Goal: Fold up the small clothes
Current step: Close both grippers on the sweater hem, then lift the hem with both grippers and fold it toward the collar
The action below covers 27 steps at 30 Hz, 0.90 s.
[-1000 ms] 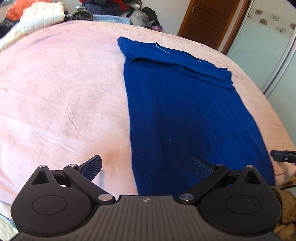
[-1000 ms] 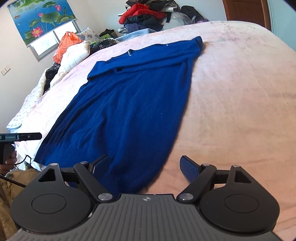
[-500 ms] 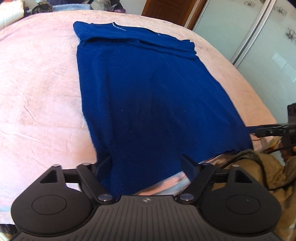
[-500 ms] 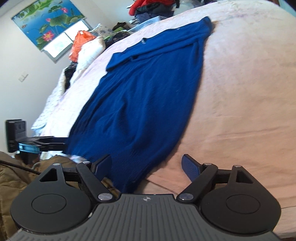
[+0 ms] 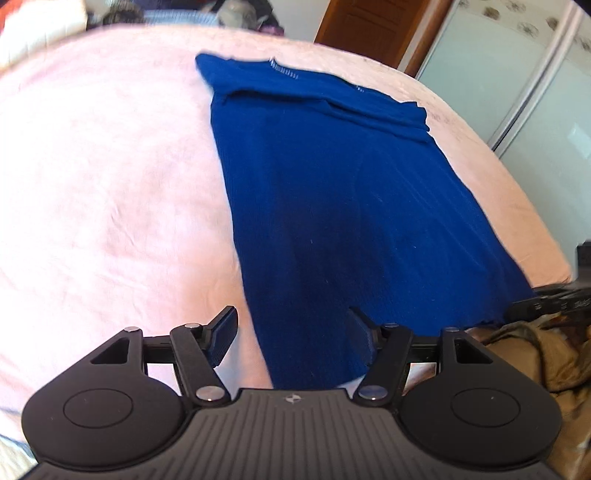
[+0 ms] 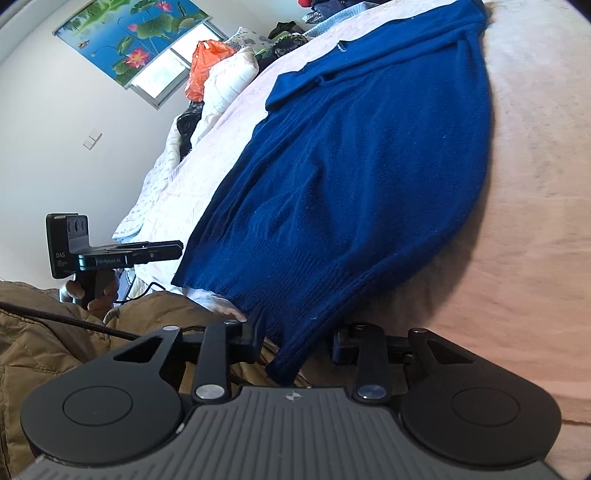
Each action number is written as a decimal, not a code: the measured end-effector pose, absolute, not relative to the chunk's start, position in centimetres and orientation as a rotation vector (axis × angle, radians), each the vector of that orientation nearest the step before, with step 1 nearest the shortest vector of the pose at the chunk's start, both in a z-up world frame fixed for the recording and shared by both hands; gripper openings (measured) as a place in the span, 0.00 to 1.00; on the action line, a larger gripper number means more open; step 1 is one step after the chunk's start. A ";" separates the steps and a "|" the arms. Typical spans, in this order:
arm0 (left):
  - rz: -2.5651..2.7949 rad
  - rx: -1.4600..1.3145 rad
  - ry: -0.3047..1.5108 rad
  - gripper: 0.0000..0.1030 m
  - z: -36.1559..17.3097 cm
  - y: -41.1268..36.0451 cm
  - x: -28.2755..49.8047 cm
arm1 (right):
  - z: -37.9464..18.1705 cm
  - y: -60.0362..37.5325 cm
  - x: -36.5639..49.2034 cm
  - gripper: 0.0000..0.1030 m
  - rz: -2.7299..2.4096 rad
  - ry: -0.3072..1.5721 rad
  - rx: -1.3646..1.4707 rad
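Sweater: blue sweater [image 5: 332,206] is spread flat on the pink bed [image 5: 110,184].
Left gripper [image 5: 291,334]: jaws closing, hem corner straddled, not yet pinched.
Right gripper [image 6: 297,341]: jaws closing around opposite hem corner; contact unclear.
Risk: only the top layer may be caught, so the fold sags.

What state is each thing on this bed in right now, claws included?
Blue sweater: spread flat on the bed, top part folded over, hem at the near edge.
Left claw: has just been closing, hem corner between its fingers, a gap showing.
Right claw: has just been closing, other hem corner between its fingers.
Pink bedcover: lightly wrinkled.
Wooden door: closed.
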<state>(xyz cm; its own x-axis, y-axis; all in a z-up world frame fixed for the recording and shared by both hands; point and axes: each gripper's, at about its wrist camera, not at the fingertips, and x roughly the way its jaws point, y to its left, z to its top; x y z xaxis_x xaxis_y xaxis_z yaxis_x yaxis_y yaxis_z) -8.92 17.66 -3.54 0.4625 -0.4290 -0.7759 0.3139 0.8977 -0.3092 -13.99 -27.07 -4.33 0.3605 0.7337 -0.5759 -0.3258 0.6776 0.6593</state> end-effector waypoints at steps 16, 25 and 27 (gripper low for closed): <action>-0.532 -0.145 0.879 0.12 -1.6 15.6 -9.7 | -3.4 -29.4 -14.2 0.10 0.678 0.872 0.637; -0.606 -0.141 0.800 0.11 1.7 16.1 -10.5 | 2.3 -32.3 -15.0 0.10 0.720 0.733 0.577; -0.582 -0.142 0.842 0.11 1.0 16.0 -10.1 | 1.9 -32.3 -14.6 0.10 0.721 0.772 0.555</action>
